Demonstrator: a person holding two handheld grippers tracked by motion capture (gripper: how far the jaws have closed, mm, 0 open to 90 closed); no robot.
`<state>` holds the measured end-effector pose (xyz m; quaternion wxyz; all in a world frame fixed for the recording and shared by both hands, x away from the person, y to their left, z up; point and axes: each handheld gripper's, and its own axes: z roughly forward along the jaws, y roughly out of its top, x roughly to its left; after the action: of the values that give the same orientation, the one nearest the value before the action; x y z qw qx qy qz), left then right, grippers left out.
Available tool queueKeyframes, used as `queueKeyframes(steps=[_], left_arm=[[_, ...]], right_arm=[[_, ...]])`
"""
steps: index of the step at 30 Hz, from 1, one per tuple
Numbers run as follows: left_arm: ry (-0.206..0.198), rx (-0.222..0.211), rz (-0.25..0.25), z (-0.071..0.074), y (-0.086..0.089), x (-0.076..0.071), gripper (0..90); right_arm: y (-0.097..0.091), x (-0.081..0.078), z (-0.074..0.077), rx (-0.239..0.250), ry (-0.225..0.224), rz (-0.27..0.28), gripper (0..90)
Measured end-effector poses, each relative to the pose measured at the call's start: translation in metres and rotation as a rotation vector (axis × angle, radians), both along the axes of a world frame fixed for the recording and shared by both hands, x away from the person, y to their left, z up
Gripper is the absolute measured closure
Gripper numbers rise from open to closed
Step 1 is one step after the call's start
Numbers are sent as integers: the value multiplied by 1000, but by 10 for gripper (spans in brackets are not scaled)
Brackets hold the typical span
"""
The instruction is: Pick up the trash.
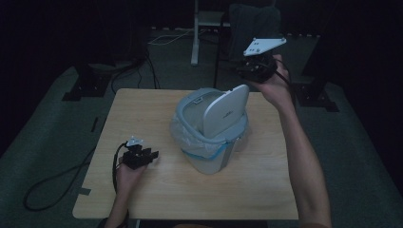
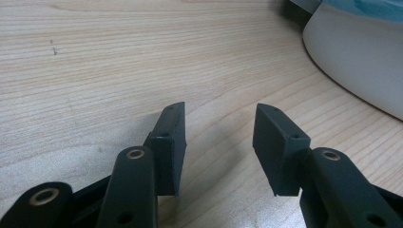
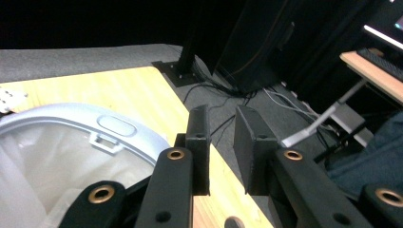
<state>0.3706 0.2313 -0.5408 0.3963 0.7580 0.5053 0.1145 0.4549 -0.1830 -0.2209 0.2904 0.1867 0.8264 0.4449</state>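
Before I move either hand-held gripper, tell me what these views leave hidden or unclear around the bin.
- Inside of the bin: high view, the raised lid blocks it; right gripper view shows just pale liner, its bottom cut off by the frame edge.
- Bin's far side and base: high view, hidden by its own body.
- Left hand-held gripper jaws: small and dark in high view.
- Right hand-held gripper: in high view the grey plate covers its jaws.
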Motion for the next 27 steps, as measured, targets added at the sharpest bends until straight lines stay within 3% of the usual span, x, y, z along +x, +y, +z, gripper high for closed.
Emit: queueKeyframes(steps=[12,27], left_arm=[[-2,-1,0,0,0,0,554],[-1,-4,2,0,0,0,554]], right_arm=[[-18,6,-13,19,18,-44,757],[-33,12,-42,36,51,-90,733]])
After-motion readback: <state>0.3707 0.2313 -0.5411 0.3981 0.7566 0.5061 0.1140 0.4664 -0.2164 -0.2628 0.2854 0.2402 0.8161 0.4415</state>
